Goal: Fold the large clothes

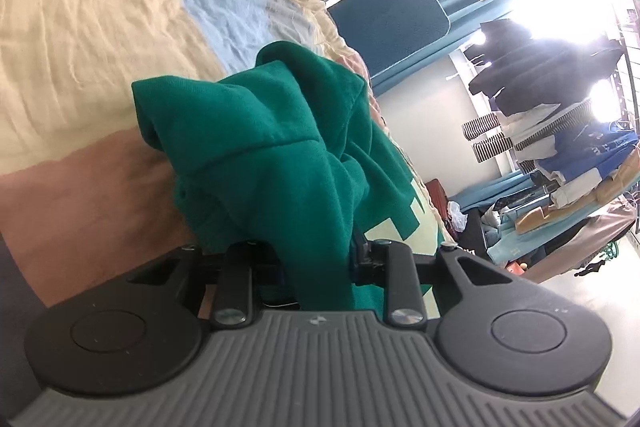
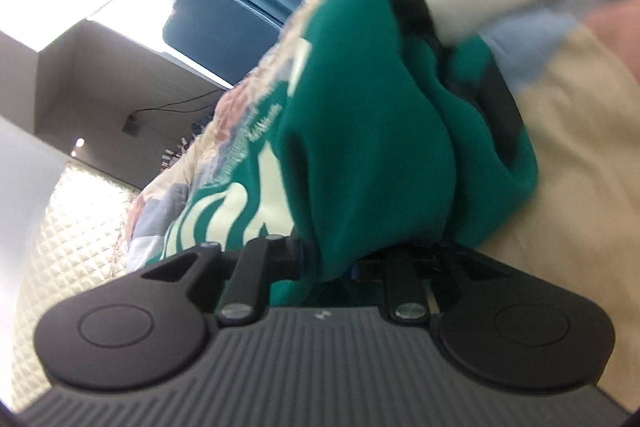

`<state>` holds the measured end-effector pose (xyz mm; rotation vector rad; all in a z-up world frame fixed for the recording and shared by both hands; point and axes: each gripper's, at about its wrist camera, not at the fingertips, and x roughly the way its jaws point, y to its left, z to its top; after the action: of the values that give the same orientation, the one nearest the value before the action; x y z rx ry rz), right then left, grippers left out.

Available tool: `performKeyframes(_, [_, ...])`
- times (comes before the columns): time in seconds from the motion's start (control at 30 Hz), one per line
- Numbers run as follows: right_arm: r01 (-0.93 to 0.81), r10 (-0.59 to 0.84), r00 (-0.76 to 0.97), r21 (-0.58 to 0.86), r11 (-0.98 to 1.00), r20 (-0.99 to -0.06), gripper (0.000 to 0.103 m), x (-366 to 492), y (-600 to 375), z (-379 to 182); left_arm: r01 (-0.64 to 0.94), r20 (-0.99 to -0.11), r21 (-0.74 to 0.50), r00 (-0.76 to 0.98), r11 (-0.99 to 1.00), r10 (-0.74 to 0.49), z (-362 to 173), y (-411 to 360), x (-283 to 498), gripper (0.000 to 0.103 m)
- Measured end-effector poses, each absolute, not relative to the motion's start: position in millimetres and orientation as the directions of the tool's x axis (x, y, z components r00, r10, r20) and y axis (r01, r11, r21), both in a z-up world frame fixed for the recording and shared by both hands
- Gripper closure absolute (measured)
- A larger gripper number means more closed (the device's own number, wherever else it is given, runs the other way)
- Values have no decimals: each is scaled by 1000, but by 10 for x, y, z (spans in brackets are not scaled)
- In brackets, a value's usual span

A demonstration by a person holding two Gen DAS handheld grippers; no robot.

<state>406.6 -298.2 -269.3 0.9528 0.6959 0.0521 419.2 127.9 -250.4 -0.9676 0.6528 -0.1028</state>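
A green hoodie [image 1: 272, 147] with a cream printed logo lies bunched on a patchwork bedspread [image 1: 80, 39]. My left gripper [image 1: 316, 259] is shut on a fold of the green fabric, which runs down between its jaws and hides the fingertips. In the right wrist view the same hoodie [image 2: 360, 147] shows its cream logo [image 2: 240, 203] at the left. My right gripper [image 2: 332, 263] is shut on another bunch of the green cloth, and its fingertips are hidden too. The right wrist view is blurred.
The bedspread [image 2: 580, 155] has cream, blue and pink patches. A teal chair [image 1: 392, 15] stands beyond the bed edge. A heap of mixed clothes [image 1: 560, 147] is piled at the right under bright window light. A quilted cream surface [image 2: 72, 247] lies at the left.
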Motion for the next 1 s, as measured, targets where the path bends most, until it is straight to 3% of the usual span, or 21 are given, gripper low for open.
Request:
performKeyframes(0.1, [250,339,788,771,586,-514,66,3965,-2955,-2626,-216,-469,-801,805,558,-362,-2552,1298,4179,65])
performKeyframes(0.17, [235,362,776,769,594,-516,46,3922,-2937,-2581,-228,-482,-796,799,561,-359,-2578,1304,4234,52])
performKeyframes(0.23, [217,389,777,790,573,-496,12,3825,-2909,-2574,-237,-498,-780,796,579,-344,-2562,1284,4226,39])
performKeyframes(0.3, [234,412,771,817,528,-487,12,3756,-2927,-2631,-255,-507,-783,790,567,-344,-2572,1283,4208,12])
performKeyframes(0.37, [273,442,747,836,476,-496,12,3785,-2915,-2745,-284,-505,-811,781,512,-366,-2633,1311,4189,2])
performKeyframes(0.53, [343,405,775,862,374,-484,12,3826,-2979,-2960,-380,-490,-868,765,321,-418,-2906,1439,4209,0])
performKeyframes(0.63, [358,365,810,879,315,-460,11,3841,-3060,-3009,-358,-444,-894,785,268,-432,-2982,1485,4236,0])
performKeyframes(1.0, [429,279,823,864,263,-494,9,4124,-3205,-3121,-345,-430,-901,795,264,-427,-3032,1459,4337,0])
